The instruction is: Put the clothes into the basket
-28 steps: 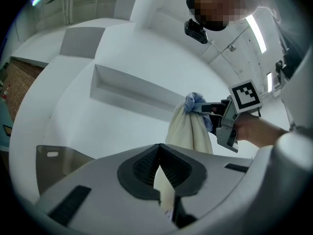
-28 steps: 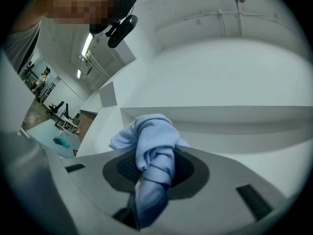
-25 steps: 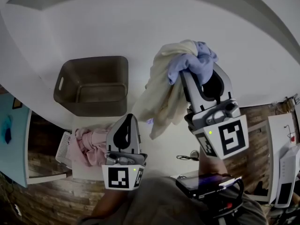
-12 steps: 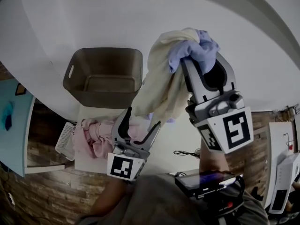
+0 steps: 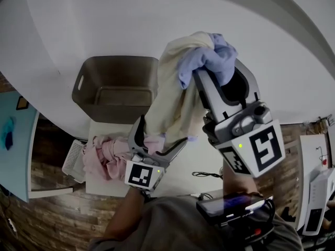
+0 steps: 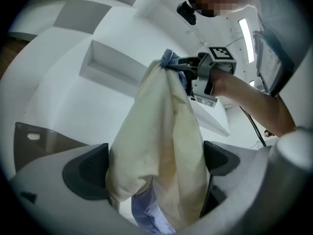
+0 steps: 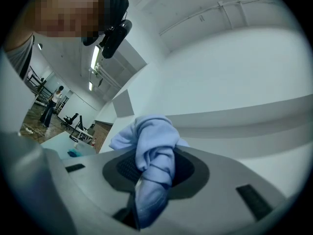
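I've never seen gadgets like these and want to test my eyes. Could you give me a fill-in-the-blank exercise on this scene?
1. The gripper shut on the cream and blue clothes is the person's ___ one.
2. Inside, the grey basket is ___.
3. The heap of clothes lying near the basket is ___ in colour.

Missing words: right; empty; pink.

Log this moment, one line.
right hand-held gripper: shut on blue cloth | left hand-held gripper: just opened, cream cloth between jaws | basket: empty
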Demonstrator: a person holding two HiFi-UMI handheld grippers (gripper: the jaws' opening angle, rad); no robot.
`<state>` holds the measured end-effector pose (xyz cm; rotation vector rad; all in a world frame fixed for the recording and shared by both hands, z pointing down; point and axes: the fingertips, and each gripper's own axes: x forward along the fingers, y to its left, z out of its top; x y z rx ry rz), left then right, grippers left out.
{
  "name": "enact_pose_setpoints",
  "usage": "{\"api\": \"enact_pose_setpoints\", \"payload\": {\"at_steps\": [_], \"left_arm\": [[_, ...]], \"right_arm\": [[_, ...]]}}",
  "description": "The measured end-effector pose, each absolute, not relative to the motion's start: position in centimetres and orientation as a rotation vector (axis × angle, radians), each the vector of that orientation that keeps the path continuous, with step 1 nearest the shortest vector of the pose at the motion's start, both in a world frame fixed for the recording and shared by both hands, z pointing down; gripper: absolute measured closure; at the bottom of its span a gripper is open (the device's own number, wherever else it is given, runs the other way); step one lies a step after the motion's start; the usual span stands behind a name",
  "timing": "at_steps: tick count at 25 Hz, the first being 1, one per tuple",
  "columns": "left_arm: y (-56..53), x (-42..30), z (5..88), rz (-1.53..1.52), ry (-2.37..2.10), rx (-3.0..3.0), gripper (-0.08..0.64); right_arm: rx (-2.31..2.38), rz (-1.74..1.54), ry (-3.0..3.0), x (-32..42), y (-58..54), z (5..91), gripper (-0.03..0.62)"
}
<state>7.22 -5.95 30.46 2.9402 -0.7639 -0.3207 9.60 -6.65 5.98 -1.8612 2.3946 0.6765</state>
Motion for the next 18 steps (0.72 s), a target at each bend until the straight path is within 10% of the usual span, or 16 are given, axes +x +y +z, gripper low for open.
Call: {"api": "enact_pose_setpoints", "payload": {"at_steps": [14,18], "left_arm": [[-9.6,8.8,29.5,-0.419,-0.882,2.978,-0.028],[-10.0,8.4,29.6,-0.374,-0.921,3.015,0.212]], "right_arm": [[-1.675,0.646,2.499,5.3,-5.6,4.9,0.466],[-1.694,0.64,2.481,5.9,-5.4,5.0,0.466]]}}
